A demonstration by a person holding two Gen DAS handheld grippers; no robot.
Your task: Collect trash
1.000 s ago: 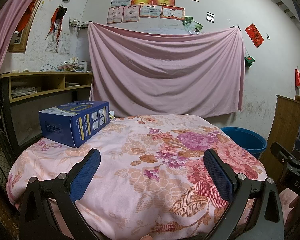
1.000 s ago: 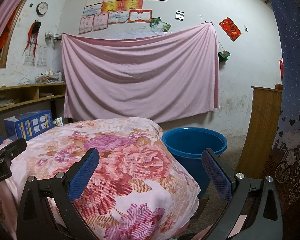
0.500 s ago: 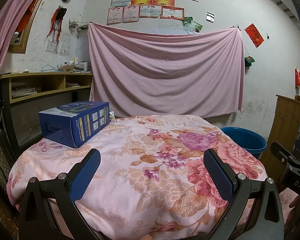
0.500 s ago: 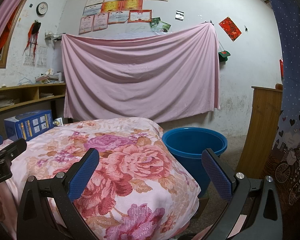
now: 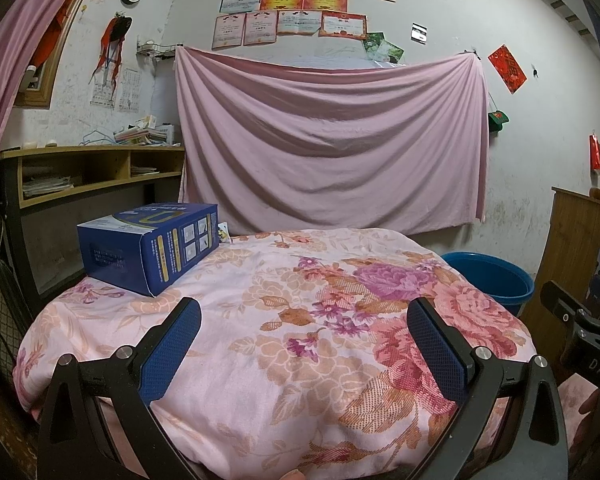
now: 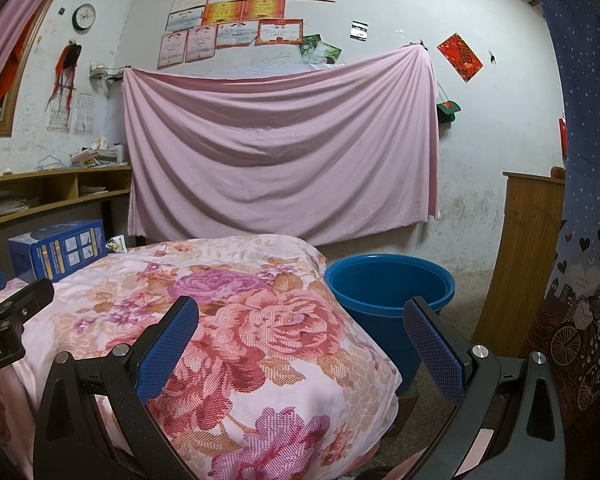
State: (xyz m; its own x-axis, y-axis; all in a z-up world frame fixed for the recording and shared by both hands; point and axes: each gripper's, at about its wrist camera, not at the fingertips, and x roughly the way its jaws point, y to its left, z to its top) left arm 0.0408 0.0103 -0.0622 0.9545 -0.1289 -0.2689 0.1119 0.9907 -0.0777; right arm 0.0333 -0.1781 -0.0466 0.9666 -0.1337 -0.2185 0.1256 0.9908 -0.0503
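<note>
Both claws are held wide apart with nothing between the blue pads: the left claw (image 5: pixel 304 336) is poised over the near edge of the floral quilt (image 5: pixel 300 320), and the right claw (image 6: pixel 300 336) is raised over the quilt's right corner, with the blue bucket (image 6: pixel 388 292) seen past its right pad. Nothing is found to differ from the frames half a second and a second earlier; the same framing is kept in both views, so both claws are held still.

A blue carton (image 5: pixel 148 248) is seen lying on the far left part of the quilt, and a small printed wrapper (image 5: pixel 223 233) is tucked just beside its far end. In the right wrist view the same carton (image 6: pixel 60 250) and wrapper (image 6: pixel 116 245) are shown at the left edge. The bucket is set on the floor just beside the quilt's right side, well apart from the carton. A pink sheet (image 5: pixel 332 140) is hung on the wall behind, and a wooden shelf unit (image 5: pixel 92 172) is placed at the left.
</note>
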